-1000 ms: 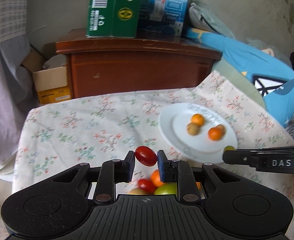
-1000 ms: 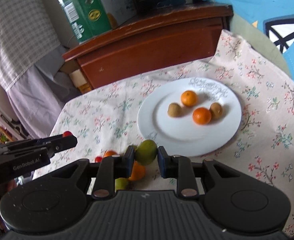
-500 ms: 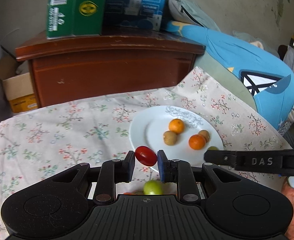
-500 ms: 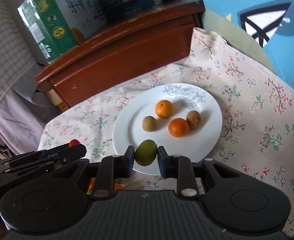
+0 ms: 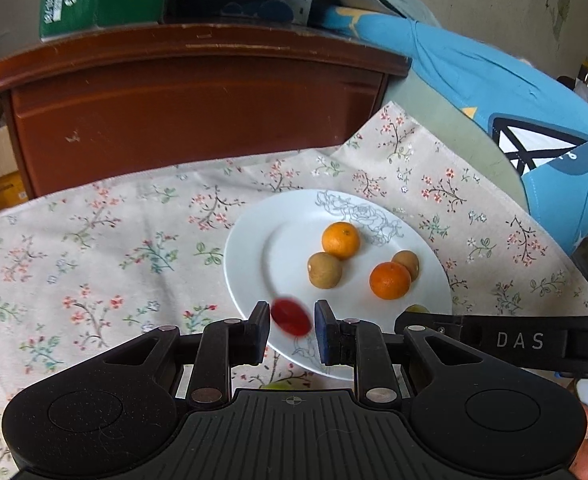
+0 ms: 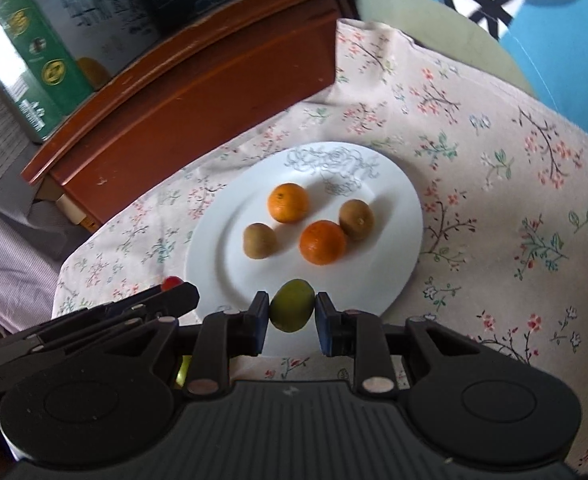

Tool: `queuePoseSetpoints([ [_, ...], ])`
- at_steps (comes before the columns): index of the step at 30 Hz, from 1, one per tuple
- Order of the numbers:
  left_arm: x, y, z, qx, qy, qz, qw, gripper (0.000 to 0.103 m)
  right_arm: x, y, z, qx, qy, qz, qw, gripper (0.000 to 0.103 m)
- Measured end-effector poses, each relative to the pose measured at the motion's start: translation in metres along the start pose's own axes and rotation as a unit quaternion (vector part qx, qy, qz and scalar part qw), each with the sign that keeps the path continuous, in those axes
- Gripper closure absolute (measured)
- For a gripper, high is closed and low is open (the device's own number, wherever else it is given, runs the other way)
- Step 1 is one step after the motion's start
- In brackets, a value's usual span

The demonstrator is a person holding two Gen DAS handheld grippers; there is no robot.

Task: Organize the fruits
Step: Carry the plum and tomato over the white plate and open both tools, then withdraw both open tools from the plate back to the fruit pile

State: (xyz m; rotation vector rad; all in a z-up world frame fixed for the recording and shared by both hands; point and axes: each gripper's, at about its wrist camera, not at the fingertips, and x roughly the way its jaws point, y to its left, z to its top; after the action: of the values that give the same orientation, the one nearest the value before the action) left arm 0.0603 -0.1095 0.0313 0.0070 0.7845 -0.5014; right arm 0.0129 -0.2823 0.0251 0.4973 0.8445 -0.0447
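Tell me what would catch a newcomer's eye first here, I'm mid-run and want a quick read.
Probably the white plate on the floral cloth, holding two oranges and two brown fruits near its middle. Next, the fruit pinched in each claw above the plate's near rim: a red tomato in the left claw and a green fruit in the right claw.

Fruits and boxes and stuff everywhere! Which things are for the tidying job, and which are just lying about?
For the job:
- red tomato in the left gripper
- green fruit in the right gripper
- white plate
- two oranges, two kiwis on it

Just lying about:
- green box
- wooden cabinet
- blue cloth
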Motion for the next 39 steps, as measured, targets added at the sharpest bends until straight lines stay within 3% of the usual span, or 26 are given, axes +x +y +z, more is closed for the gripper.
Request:
queuePoseSetpoints([
  [4,0.003,-0.005,0.002,0.008,-0.002,0.002,1.0,0.077,0.001,-0.002,0.002,0.008,-0.005,-0.001,1.0,0.075],
  [8,-0.005,-0.006,0.006,0.006,-0.017,0.015,0.9997,0.047,-0.004,-0.002,0.003,0.009,-0.02,0.0,1.0,0.074],
  [12,-0.018,-0.006,0.014,0.005,-0.028,0.029,0.9992,0.032,-0.006,-0.004,0.006,0.01,-0.029,-0.001,1.0,0.073],
  [19,-0.039,0.002,0.019,0.004,-0.019,0.055,0.9983,0.025,-0.01,0.001,0.003,-0.002,-0.027,0.01,1.0,0.069],
  [39,-0.095,0.039,0.003,-0.012,0.005,0.107,0.9941,0.025,-0.027,0.028,-0.034,-0.086,0.018,0.037,0.995,0.066],
])
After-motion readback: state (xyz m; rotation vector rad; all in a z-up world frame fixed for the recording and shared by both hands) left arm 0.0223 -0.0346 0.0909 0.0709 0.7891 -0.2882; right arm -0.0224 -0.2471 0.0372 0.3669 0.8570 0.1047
